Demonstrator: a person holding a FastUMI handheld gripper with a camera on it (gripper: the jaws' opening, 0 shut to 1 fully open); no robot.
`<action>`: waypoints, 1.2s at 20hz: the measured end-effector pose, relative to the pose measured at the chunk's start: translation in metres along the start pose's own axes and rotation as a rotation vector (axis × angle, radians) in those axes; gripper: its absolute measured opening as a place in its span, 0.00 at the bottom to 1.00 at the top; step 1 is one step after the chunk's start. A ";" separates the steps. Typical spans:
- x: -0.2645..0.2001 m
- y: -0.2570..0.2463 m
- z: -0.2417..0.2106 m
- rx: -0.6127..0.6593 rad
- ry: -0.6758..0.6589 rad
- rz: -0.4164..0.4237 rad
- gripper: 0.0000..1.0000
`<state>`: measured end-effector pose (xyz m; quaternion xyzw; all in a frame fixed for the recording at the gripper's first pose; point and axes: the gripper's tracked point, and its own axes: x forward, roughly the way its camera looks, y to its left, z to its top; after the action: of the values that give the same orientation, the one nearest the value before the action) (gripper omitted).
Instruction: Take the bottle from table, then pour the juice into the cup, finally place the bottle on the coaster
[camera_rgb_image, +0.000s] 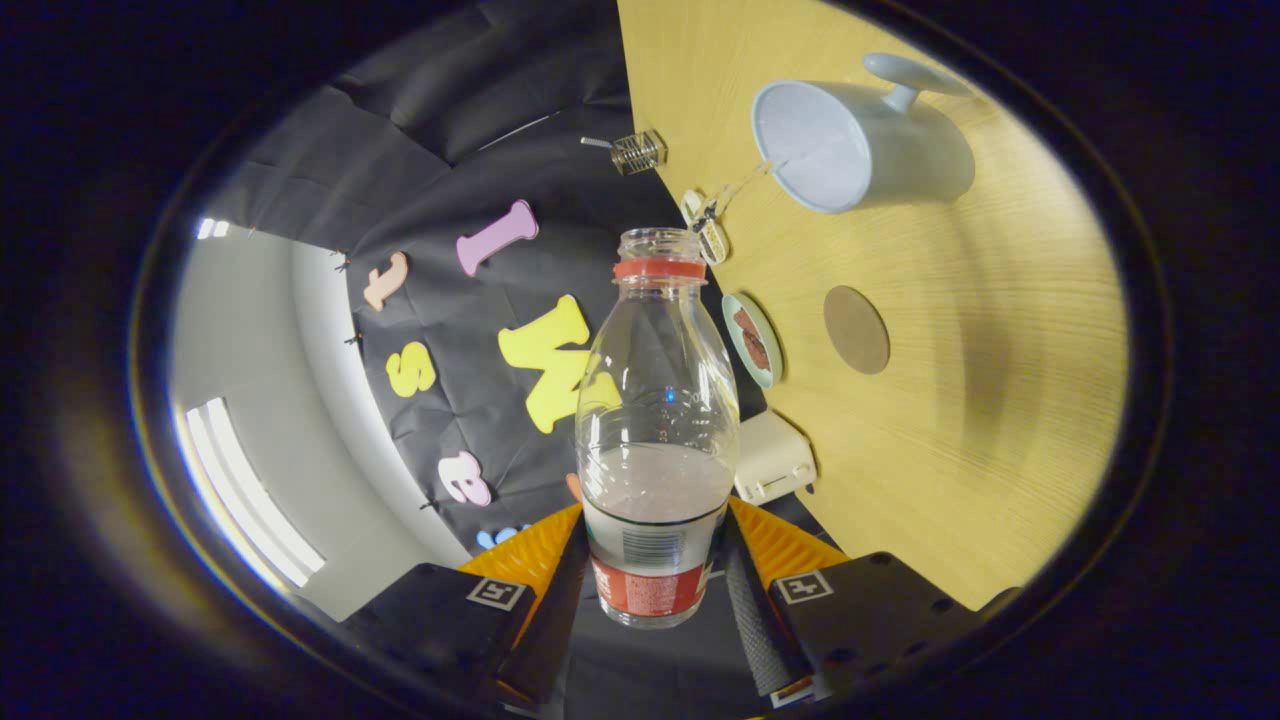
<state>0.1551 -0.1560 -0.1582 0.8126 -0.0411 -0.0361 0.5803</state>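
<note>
Claw (655, 575) tipped sideways, both fingers clamped on the open, clear bottle (655, 430), a little juice inside.

Uncapped clear bottle (655, 420), pale cup (850, 150), round coaster (856, 329)

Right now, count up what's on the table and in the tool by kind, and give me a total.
Bottles: 1, the bottle, cap off, held between the tool fingers
Cups: 1, the cup
Coasters: 1, the coaster
Small dishes: 1, the dish
Total: 4
</note>
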 end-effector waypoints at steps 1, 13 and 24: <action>0.001 0.002 0.002 0.006 -0.003 0.000 0.75; 0.000 0.018 0.008 0.132 -0.041 0.032 0.75; 0.003 0.028 0.011 0.151 -0.036 0.036 0.75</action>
<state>0.1566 -0.1753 -0.1352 0.8525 -0.0685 -0.0371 0.5169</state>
